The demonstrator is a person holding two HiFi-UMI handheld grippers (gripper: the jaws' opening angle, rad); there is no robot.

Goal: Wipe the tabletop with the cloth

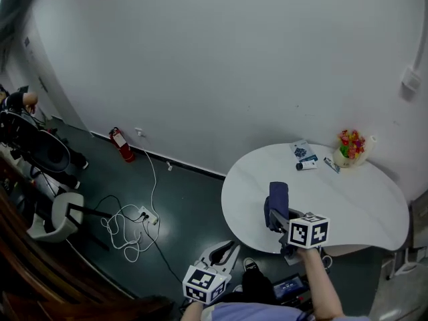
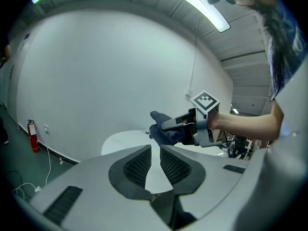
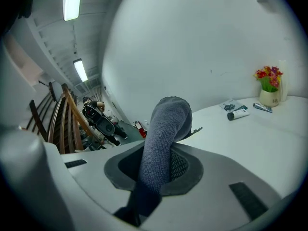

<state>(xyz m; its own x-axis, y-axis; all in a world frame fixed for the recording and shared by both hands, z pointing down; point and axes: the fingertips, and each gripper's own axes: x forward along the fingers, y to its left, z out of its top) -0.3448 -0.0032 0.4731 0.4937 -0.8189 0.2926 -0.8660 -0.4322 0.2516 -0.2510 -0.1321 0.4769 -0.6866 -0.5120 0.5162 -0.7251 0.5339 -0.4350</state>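
A dark blue-grey cloth (image 1: 276, 202) hangs in a fold from my right gripper (image 1: 279, 221), just above the near left part of the white oval table (image 1: 348, 192). In the right gripper view the cloth (image 3: 166, 129) rises between the jaws of the right gripper (image 3: 166, 150), which is shut on it, over the table (image 3: 260, 138). My left gripper (image 1: 224, 251) is held low, off the table's near edge. In its own view the left gripper (image 2: 154, 153) has its pads almost together with nothing between them. It looks at the right gripper (image 2: 185, 124) and the cloth (image 2: 166, 131).
At the table's far side stand a small flower pot (image 1: 350, 149), a dark-capped tube (image 1: 306, 166), a packet (image 1: 302, 150) and another small tube (image 1: 332, 164). On the dark floor to the left are a fire extinguisher (image 1: 122, 144), loose white cables (image 1: 127, 226) and a chair (image 1: 60, 212).
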